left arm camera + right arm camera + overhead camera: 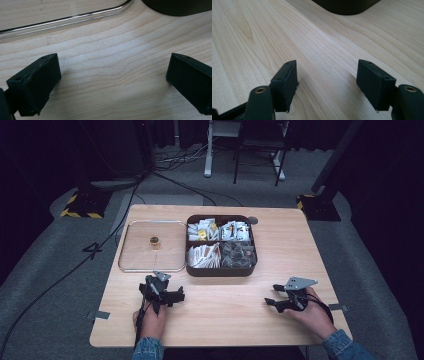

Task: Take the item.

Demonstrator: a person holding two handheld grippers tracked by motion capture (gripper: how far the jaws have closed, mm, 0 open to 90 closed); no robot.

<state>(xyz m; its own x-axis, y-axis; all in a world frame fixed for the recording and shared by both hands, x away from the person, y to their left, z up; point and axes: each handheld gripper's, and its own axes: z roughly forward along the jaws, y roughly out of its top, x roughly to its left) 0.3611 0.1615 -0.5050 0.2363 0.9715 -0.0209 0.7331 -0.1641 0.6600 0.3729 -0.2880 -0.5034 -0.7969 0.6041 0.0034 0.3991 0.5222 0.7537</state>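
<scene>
A dark brown box (pixel 221 270) with four compartments of small packets stands at the table's middle back. To its left lies a clear lid (pixel 135 265) with a small gold knob (pixel 154 241). My left gripper (pixel 172 296) rests on the wood just in front of the lid, open, with nothing between its jaws; the lid's rim (pixel 75 18) and the box's corner (pixel 175 7) show ahead in the left gripper view. My right gripper (pixel 270 297) sits open on the table at front right, empty, with the box's corner (pixel 347 6) beyond it.
The wooden table (pixel 220 320) has bare room along its front, between the two hands. Grey tape strips (pixel 101 315) mark the table's side edges. Cables cross the grey floor (pixel 50 285) to the left, and stands and chair legs lie beyond the far edge.
</scene>
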